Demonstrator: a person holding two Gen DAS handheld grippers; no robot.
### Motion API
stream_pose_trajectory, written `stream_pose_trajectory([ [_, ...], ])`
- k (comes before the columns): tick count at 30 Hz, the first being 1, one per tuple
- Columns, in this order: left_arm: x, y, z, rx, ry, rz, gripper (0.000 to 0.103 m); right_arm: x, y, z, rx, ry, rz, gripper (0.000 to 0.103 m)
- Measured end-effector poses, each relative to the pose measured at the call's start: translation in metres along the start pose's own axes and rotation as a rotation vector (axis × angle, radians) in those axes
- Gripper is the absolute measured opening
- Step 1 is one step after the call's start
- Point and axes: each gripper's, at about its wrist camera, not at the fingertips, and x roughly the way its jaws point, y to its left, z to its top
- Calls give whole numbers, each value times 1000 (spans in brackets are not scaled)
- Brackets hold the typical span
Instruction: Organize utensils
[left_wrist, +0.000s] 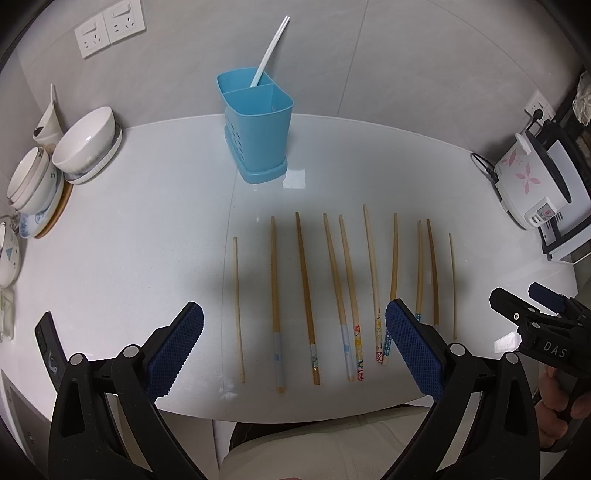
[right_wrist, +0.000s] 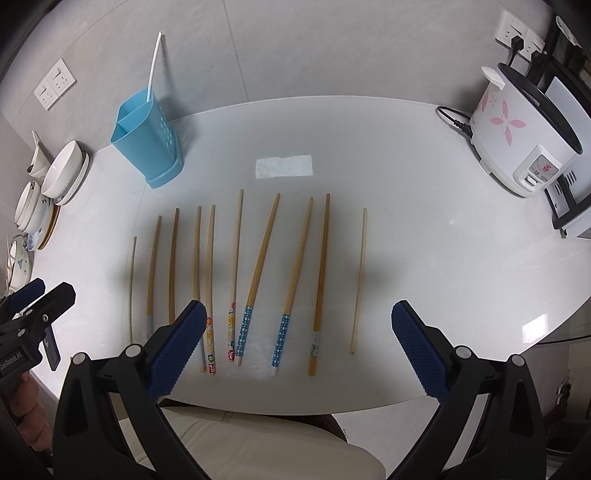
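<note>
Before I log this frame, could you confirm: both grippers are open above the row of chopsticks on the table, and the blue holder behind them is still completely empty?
Not quite: the blue holder is not empty. The left wrist view shows a pair of white chopsticks standing in its rear compartment. The rest holds: the left gripper and right gripper are both open above the row of chopsticks on the table.

Ten wooden chopsticks (right_wrist: 321, 280) flat in a row before an upright blue holder (right_wrist: 147, 140) with white chopsticks (right_wrist: 153, 62).
</note>
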Motion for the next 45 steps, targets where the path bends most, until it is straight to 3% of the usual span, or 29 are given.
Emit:
stream_pose_trajectory([
  [6,2,0,0,-2,6,-4,97,1,1,-1,-3,2,9,95],
  [14,28,23,5,-54,37,-14,97,27,-2,8,-7,3,20,84],
  [26,121,69,0,-111,147,94,91,117,-16,15,-1,140,-12,57],
  [32,149,80,-8,-118,193,131,88,138,-23,8,7,197,-21,42],
  [38,162,81,-13,-99,224,142,80,148,-25,10,8,228,-33,33],
  [45,171,81,-13,-80,269,125,64,162,-25,13,3,256,-48,21],
])
